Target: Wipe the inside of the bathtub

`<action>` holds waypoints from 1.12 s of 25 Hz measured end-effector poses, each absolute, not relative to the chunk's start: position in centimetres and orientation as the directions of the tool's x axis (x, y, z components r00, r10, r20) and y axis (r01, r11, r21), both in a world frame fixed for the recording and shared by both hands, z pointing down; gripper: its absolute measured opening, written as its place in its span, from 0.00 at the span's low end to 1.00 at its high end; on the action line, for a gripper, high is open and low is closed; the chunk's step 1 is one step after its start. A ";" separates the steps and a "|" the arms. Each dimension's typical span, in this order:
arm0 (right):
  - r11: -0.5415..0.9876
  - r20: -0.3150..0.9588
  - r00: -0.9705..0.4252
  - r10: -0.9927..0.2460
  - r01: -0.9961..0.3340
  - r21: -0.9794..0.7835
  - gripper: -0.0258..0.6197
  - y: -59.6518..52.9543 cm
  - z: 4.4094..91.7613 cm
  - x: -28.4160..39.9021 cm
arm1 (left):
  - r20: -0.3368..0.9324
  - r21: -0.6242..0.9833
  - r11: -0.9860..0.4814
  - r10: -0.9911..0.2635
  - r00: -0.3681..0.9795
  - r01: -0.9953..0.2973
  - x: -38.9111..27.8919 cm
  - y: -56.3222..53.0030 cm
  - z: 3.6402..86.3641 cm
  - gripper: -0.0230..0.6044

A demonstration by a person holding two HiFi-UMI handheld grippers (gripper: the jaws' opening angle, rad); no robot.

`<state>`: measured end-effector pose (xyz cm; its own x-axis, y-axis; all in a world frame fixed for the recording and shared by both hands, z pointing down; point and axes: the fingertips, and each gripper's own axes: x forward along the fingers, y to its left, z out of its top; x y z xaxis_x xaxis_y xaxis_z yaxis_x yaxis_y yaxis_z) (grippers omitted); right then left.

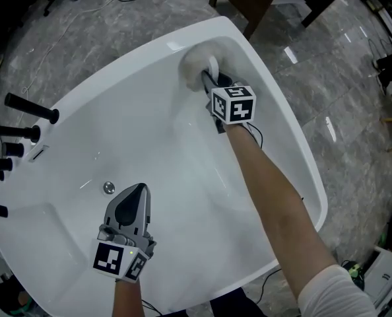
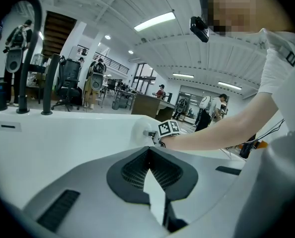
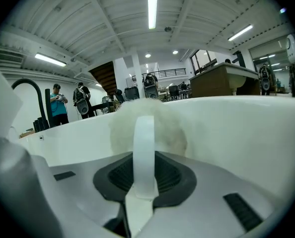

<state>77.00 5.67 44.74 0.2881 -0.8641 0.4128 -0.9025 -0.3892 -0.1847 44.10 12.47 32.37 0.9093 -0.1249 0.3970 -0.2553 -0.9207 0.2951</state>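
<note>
Right gripper (image 1: 210, 78) clamped on white handle (image 3: 143, 148) of fluffy pad (image 1: 195, 57), pad against far inner wall of bathtub (image 1: 117, 104). Left gripper (image 1: 138, 189) empty, jaws together, over its floor near drain (image 1: 109, 187). Black taps (image 1: 31, 114) on left rim.

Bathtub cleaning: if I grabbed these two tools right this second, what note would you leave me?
The right gripper is shut on the white strap of the fluffy pad, which is pressed against the far inner wall of the bathtub.
The left gripper is shut and empty, over the tub floor near the drain.
Done: I cannot tell which areas are already wiped.
Left: probably the floor and other walls.
</note>
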 end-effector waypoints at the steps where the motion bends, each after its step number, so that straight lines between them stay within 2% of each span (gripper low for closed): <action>1: -0.389 0.409 0.289 -0.866 -0.902 -0.186 0.18 5.6 44.7 76.9 | 0.399 0.296 -0.919 -0.128 0.908 -0.260 44.0 12.3 32.5 0.04; 13: -0.403 0.377 0.307 -0.874 -0.891 -0.209 0.18 4.3 44.1 74.2 | 0.393 0.319 -0.902 -0.153 0.907 -0.290 40.3 10.8 32.9 0.04; 28: -0.322 0.363 0.232 -0.902 -0.923 -0.211 0.18 0.9 43.2 66.1 | 0.426 0.295 -0.871 -0.248 0.870 -0.393 33.8 7.5 33.1 0.04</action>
<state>66.13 0.89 43.19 0.2318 -0.9024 0.3631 -0.9229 -0.3220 -0.2111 33.77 7.46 33.14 0.8698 -0.2482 0.4264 -0.3929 -0.8711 0.2946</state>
